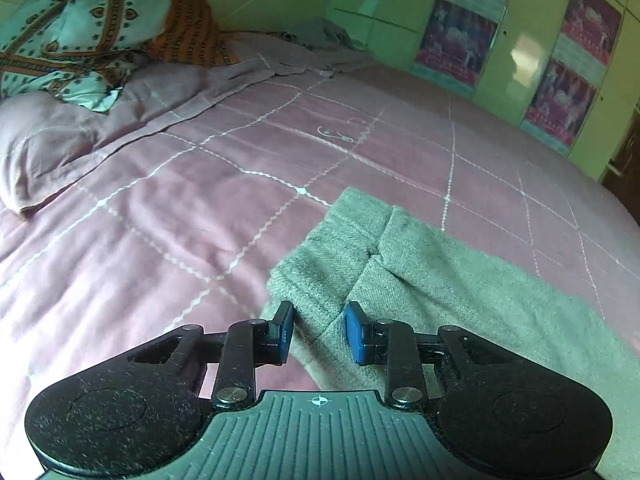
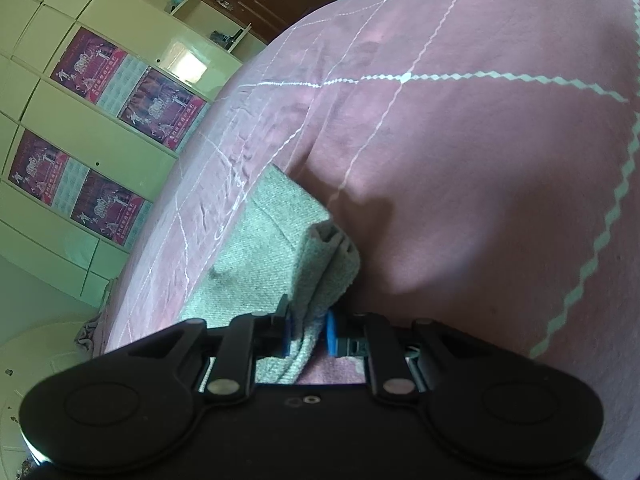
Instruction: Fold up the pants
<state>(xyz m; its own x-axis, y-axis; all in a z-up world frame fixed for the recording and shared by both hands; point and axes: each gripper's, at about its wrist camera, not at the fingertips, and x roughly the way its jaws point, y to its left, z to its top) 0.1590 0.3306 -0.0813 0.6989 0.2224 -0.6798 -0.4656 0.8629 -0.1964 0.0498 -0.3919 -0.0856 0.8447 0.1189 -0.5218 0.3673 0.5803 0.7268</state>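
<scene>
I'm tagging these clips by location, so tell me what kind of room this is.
Most likely a home bedroom. A wide bed with a pink quilted cover fills the view, pillows sit at its head, and a pale wardrobe with posters lines the wall. Grey pants lie on the bed.

Grey-green pants (image 1: 420,280) lie on a pink bedspread (image 1: 160,220) with white zigzag checks.
</scene>
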